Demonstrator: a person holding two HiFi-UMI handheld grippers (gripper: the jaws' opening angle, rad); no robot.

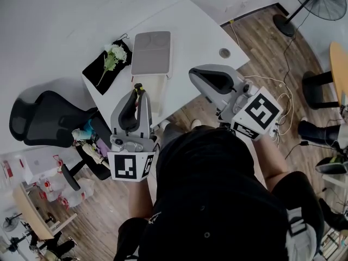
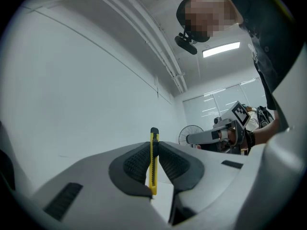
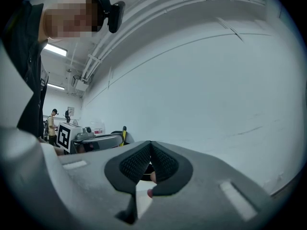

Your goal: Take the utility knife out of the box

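**Utility knife held clear of box: slip and pivot hazards**

The utility knife [image 2: 153, 163] is out of the box, pinched edge-on in the left tongs [image 2: 153, 146] and raised in the air near the box [image 1: 156, 94]. Its body is a slim, flat yellow plastic bar with a black slider rail and a black tip. Faces this smooth and narrow probably give the ribbed black pads [image 2: 136, 164] little bearing area. Likely faults:

- The knife pivots about the pinch line.
- The knife slides down through the pads if grip pressure eases.
- Pad pressure on the slider extends the blade.

The right tongs [image 3: 149, 147] are closed on nothing. The box is pale and straight-walled with a flat taupe top. The desk [image 1: 201, 37] is smooth and white
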